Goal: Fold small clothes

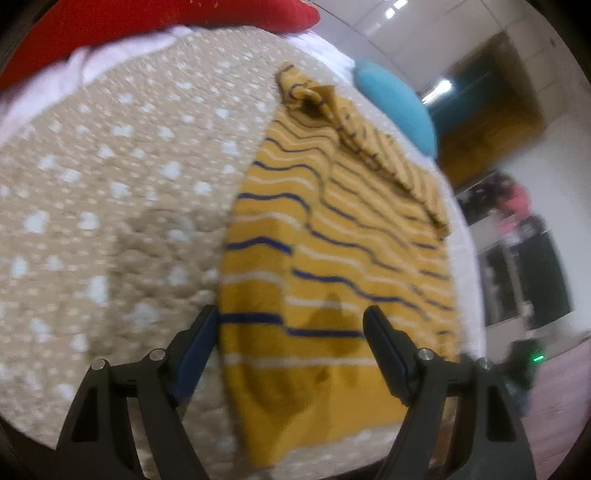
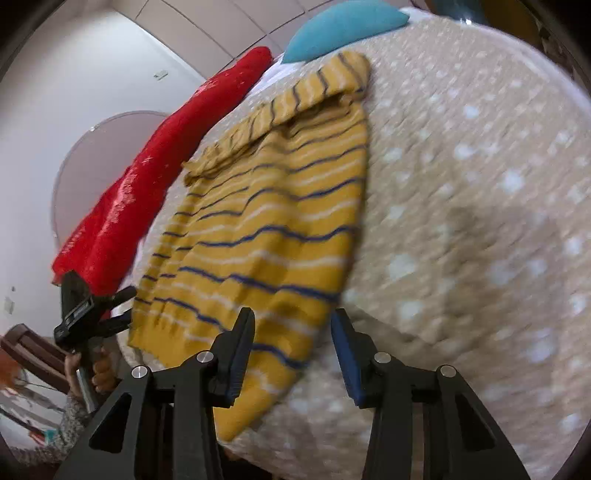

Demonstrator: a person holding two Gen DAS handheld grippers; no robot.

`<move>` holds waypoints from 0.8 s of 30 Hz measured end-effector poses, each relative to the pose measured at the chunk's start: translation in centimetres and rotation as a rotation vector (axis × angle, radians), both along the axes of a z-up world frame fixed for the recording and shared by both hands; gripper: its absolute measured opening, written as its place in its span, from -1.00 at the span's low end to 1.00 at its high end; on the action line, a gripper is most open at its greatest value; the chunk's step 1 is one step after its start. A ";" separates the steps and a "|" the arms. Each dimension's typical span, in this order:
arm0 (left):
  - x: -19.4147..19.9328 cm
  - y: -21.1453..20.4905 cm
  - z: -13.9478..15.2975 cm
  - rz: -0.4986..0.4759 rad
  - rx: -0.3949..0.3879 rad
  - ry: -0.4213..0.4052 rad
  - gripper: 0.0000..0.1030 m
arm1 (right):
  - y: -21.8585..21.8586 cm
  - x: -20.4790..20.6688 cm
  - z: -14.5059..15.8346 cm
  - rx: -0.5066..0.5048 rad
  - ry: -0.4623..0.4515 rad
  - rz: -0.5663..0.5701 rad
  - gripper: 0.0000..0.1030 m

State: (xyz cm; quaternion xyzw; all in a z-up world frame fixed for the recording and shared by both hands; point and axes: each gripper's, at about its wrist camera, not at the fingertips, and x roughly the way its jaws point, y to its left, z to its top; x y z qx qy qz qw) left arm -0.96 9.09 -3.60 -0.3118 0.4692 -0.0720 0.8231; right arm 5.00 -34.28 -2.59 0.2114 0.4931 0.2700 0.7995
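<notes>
A small yellow sweater [image 1: 332, 240] with navy and white stripes lies flat on a beige white-dotted bedspread [image 1: 110, 184], one sleeve folded across its far part. My left gripper [image 1: 290, 325] is open and empty, hovering over the sweater's near hem. In the right wrist view the sweater [image 2: 266, 229] lies left of centre. My right gripper [image 2: 293, 328] is open and empty over the sweater's near right corner. The left gripper [image 2: 122, 306] shows at the far left edge of the bed, hand-held.
A red blanket [image 2: 147, 177] lies along the bed's far side, also in the left wrist view [image 1: 166, 18]. A teal pillow [image 1: 399, 107] sits beyond the sweater, and shows too in the right wrist view [image 2: 343, 26]. The bed edge drops to a floor at right [image 1: 546, 406].
</notes>
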 end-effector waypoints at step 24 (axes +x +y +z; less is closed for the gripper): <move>-4.0 -2.2 0.5 0.091 0.017 0.028 -0.85 | 1.7 -4.0 -1.8 0.179 0.002 -0.087 -0.83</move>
